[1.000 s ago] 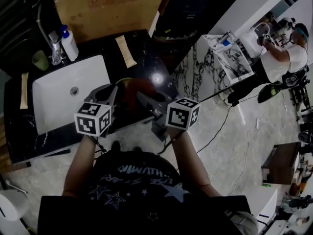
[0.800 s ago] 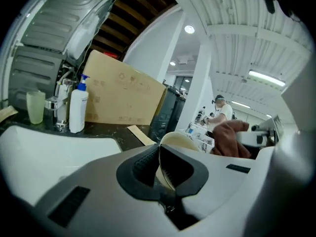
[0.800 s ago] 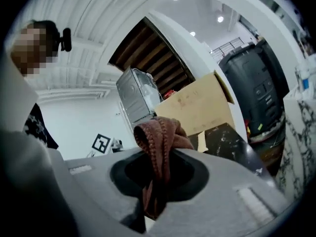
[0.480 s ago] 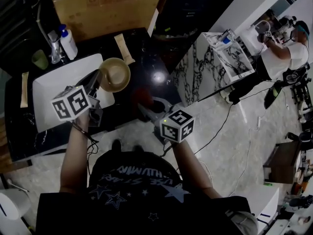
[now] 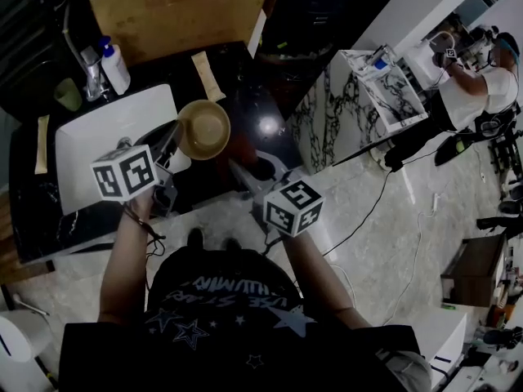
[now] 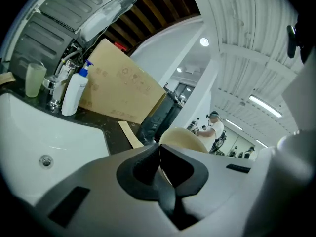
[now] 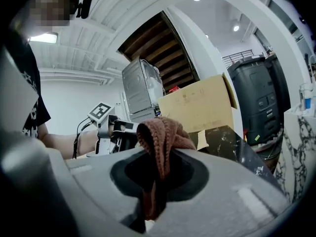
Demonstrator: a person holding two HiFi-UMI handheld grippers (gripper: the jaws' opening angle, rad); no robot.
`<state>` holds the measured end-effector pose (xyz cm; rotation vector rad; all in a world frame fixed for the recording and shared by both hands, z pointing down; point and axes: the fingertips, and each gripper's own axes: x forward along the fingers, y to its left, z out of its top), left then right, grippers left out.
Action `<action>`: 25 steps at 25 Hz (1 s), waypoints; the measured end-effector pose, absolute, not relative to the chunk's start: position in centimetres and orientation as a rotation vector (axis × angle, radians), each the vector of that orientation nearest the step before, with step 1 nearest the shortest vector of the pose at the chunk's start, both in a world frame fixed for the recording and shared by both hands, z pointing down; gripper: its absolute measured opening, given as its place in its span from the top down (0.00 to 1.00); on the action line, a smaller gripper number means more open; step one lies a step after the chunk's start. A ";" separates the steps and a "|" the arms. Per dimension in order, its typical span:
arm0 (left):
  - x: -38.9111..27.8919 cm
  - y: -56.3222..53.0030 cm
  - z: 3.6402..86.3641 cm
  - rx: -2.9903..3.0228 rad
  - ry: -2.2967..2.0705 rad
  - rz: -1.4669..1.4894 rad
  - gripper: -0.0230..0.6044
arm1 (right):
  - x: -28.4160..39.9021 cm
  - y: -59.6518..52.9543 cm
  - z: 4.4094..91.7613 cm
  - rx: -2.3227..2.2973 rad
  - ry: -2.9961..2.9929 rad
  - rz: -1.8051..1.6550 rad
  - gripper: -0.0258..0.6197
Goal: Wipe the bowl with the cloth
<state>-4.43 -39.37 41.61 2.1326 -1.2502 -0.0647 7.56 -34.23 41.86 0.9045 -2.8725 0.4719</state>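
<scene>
The left gripper (image 5: 170, 144) is clamped nearly closed on the thin rim of the tan bowl (image 5: 204, 129). Its own view shows the pads of the left gripper (image 6: 160, 158) meeting on that rim, and the bowl (image 6: 183, 138) bulges up beyond them toward one o'clock. From the head view the bowl lies at about one o'clock of the marker cube, held up with its round hollow turned toward the camera, over the edge where the white basin (image 5: 98, 141) meets the black counter (image 5: 245, 80). The right gripper (image 5: 248, 176) points toward eleven o'clock from its cube. In its own view the jaws of the right gripper (image 7: 157, 177) are pinched on a reddish-brown knitted cloth (image 7: 161, 135), which bunches in a loop above the pads and hangs down through them. The bowl lies near, at about eleven o'clock of the right gripper's tips, and whether the cloth touches it I cannot tell. Further out, a white pump bottle (image 5: 115, 69) and a green cup (image 5: 69, 97) stand by the faucet (image 5: 91, 78) at the basin's far side. A cardboard box (image 5: 184, 11) stands at twelve o'clock behind the counter. At two o'clock, well apart across the marble floor (image 5: 384, 243), another person (image 5: 482, 88) bends over a bench.
</scene>
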 end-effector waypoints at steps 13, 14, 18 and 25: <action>-0.3 -35.9 41.6 2.417 -0.734 0.332 0.94 | 8.4 -35.5 38.4 0.570 -3.053 0.320 0.88; 0.0 -35.6 41.4 2.439 -0.688 0.333 0.94 | 8.2 -35.5 38.3 0.540 -3.064 0.337 0.88; 1.2 -33.9 40.5 2.545 -0.481 0.310 0.94 | 7.5 -34.7 37.9 0.388 -3.120 0.397 0.88; 2.7 -31.9 36.7 2.569 -0.128 0.013 0.94 | 6.0 -33.1 36.4 0.142 -3.233 0.485 0.88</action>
